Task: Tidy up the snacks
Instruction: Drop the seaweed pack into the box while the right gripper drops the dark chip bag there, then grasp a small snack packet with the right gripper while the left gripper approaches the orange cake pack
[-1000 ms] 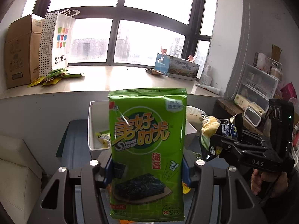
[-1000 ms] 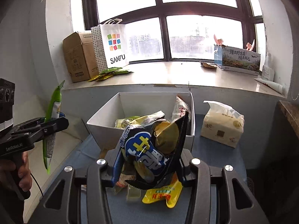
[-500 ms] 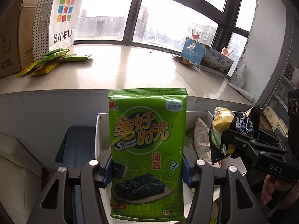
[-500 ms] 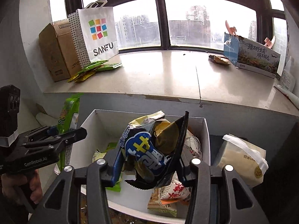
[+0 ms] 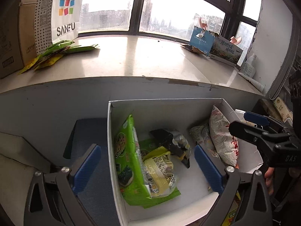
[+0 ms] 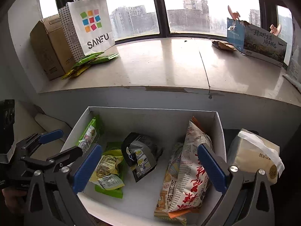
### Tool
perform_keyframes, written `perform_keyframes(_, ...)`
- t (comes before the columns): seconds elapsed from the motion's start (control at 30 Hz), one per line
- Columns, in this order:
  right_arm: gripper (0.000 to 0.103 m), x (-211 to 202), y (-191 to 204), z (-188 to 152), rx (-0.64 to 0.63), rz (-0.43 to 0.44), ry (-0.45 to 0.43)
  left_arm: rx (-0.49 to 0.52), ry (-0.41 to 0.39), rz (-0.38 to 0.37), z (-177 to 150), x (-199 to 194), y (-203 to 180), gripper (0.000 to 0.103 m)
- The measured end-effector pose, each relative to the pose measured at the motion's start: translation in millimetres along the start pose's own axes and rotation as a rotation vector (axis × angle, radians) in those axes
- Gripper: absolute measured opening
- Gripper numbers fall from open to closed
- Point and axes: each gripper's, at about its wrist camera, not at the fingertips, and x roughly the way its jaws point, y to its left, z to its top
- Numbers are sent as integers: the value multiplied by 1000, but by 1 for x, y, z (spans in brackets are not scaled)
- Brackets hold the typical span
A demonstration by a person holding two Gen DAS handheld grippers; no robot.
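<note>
A white box (image 5: 109,131) (image 6: 150,109) holds the snacks. The green seaweed bag (image 5: 128,156) (image 6: 88,135) leans on its left wall, free of any grip. The black chip bag (image 5: 169,143) (image 6: 141,154) lies in the middle beside a yellow pack (image 5: 160,169) (image 6: 107,169). A white-and-red bag (image 5: 223,143) (image 6: 188,169) stands at the right. My left gripper (image 5: 147,167) (image 6: 60,143) hangs over the box's left wall, jaws opening wide, pads touching nothing. My right gripper (image 6: 148,167) (image 5: 242,124) hovers over the box, jaws opening too, gripping nothing.
Behind the box runs a pale windowsill with a SANFU paper bag (image 5: 62,11), a cardboard carton (image 5: 11,37), loose green sachets (image 5: 56,52) and a blue printed carton (image 5: 214,47). A tissue pack (image 6: 254,154) sits right of the box. Blue-grey tabletop (image 5: 86,131) lies left.
Both grippers moved forward over the box and opened. The seaweed bag left the left gripper and the black chip bag left the right one. Both bags now lie in the box.
</note>
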Motion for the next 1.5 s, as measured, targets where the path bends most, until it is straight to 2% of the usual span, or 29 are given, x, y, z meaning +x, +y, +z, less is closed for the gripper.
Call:
perform_keyframes(0.2, 103, -20, 0, -7, 2, 36, -28, 25, -19, 15, -14, -25, 6, 101)
perform_keyframes(0.3, 103, -38, 2, -17, -14, 49, -58, 55, -30, 35, -25, -42, 2, 102)
perform_keyframes(0.4, 103, -61, 7, -34, -37, 58, -99, 86, -67, 24, -42, -69, -5, 103)
perform_keyframes(0.5, 103, -86, 13, -59, -63, 81, -128, 137, -123, 56, -66, -96, -18, 103)
perform_keyframes(0.6, 103, -105, 18, -89, -76, 102, -132, 148, -148, 57, -92, -119, -28, 103)
perform_keyframes(0.7, 103, -121, 21, -120, -76, 143, -113, 149, -151, 32, -120, -136, -36, 103)
perform_keyframes(0.77, 103, -131, 22, -140, -69, 140, -117, 134, -155, 22, -138, -146, -41, 103)
perform_keyframes(0.9, 103, -144, 25, -177, -61, 171, -96, 141, -126, -24, -170, -159, -57, 103)
perform_keyframes(1.1, 103, -152, 26, -223, -80, 105, -60, 170, -114, 3, -198, -175, -78, 103)
perform_keyframes(1.3, 103, -141, 5, -231, -27, 63, -38, 173, -103, -12, -205, -178, -89, 103)
perform_keyframes(1.5, 103, -100, -18, -208, 27, 64, -18, 188, -82, -19, -211, -172, -93, 103)
